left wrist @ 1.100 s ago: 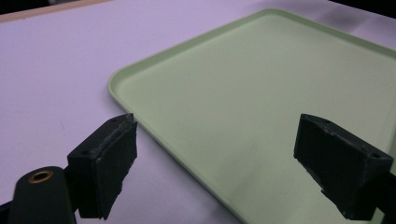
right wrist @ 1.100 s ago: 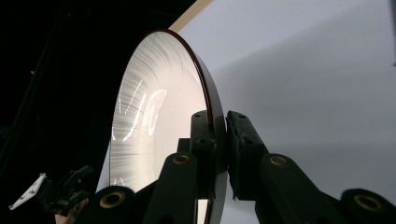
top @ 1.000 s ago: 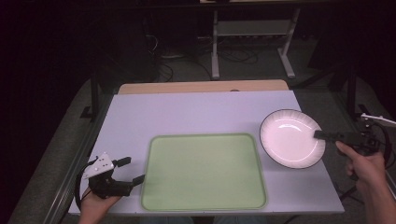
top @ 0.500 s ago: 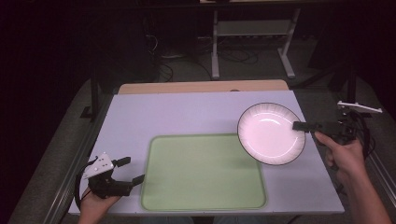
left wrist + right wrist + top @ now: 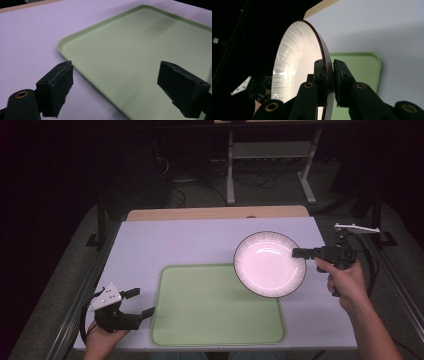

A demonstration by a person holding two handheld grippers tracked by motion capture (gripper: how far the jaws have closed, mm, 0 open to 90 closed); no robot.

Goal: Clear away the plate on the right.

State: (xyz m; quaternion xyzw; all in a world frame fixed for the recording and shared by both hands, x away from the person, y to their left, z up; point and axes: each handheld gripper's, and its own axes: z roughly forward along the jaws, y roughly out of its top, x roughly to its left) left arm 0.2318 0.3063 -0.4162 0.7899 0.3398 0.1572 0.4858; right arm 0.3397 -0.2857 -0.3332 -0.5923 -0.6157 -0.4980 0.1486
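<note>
A white plate [image 5: 269,264] with a dark rim hangs in the air over the green tray's far right corner. My right gripper [image 5: 297,252] is shut on the plate's right rim; in the right gripper view its jaws pinch the rim [image 5: 325,75] with the plate [image 5: 294,65] tilted on edge. The green tray [image 5: 215,305] lies flat at the front middle of the table. My left gripper [image 5: 141,303] rests open at the front left, by the tray's left edge [image 5: 75,67], with nothing between its pads [image 5: 60,87].
The pale lilac table top [image 5: 175,242] has a wooden strip [image 5: 215,213] along its far edge. Metal stand legs [image 5: 230,165] and cables lie on the dark floor beyond. A rail [image 5: 80,295] runs along the table's left side.
The right gripper has carried the plate leftward and lifted it from the right side of the table to above the tray's far right corner. The left gripper has stayed put.
</note>
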